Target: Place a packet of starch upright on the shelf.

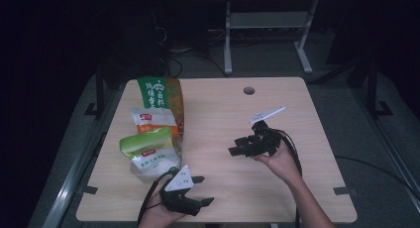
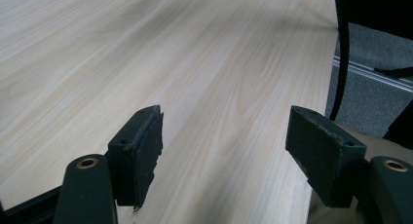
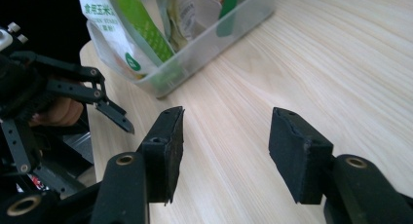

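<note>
A dim lab or office: a pale wooden desk with cable hole, and floor cables.

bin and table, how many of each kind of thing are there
Bags: 3, green one at the back, white and orange one, green and white one in front
Bin: 1
Grippers: 2, left, right
Total: 6

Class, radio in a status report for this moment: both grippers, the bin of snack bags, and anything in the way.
Left gripper open, empty, near table edge. Right gripper open, empty, mid-table. Snack bags upright in clear bin, untouched. Bare table between; no obstruction.
</note>
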Tool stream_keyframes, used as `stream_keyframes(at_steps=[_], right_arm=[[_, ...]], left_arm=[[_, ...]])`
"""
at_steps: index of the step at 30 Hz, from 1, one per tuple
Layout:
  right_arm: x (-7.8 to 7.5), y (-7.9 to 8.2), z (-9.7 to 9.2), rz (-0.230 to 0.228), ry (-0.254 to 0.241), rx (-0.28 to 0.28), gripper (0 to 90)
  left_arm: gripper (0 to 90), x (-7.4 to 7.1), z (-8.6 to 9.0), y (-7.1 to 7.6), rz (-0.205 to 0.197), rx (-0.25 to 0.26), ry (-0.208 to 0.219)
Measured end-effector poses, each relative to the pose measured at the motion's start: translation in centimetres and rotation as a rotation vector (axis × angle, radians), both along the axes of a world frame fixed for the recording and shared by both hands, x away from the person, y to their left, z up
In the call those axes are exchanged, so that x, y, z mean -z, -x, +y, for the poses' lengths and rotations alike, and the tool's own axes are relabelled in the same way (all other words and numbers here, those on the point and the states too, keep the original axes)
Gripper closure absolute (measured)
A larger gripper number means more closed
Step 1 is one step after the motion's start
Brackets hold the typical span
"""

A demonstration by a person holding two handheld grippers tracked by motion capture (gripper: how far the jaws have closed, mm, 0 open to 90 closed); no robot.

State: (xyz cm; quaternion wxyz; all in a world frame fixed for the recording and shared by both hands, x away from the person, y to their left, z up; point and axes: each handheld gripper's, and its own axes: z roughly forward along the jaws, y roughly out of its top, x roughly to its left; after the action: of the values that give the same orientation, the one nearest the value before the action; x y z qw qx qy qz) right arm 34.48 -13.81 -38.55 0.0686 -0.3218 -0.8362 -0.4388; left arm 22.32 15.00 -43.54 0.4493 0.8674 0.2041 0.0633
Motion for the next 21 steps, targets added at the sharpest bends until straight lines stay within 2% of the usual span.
stream_keyframes(at_steps=[5, 17, 21], right_arm=[[0.1, 0.2, -1.3, -0.003, -0.016, 0.024, 45.1], [0.5, 1.0, -3.8, 0.003, -0.004, 0.059, 44.3], [0.5, 1.6, -5.1, -0.014, 0.001, 0.08, 44.2]], left_arm=[[28.9, 0.0, 0.1, -0.1, 0.003, -0.003, 0.002], [28.2, 0.0, 0.1, -0.2, 0.008, -0.007, 0.004], [28.2, 0.0, 0.2, -0.3, 0.006, -0.008, 0.006]])
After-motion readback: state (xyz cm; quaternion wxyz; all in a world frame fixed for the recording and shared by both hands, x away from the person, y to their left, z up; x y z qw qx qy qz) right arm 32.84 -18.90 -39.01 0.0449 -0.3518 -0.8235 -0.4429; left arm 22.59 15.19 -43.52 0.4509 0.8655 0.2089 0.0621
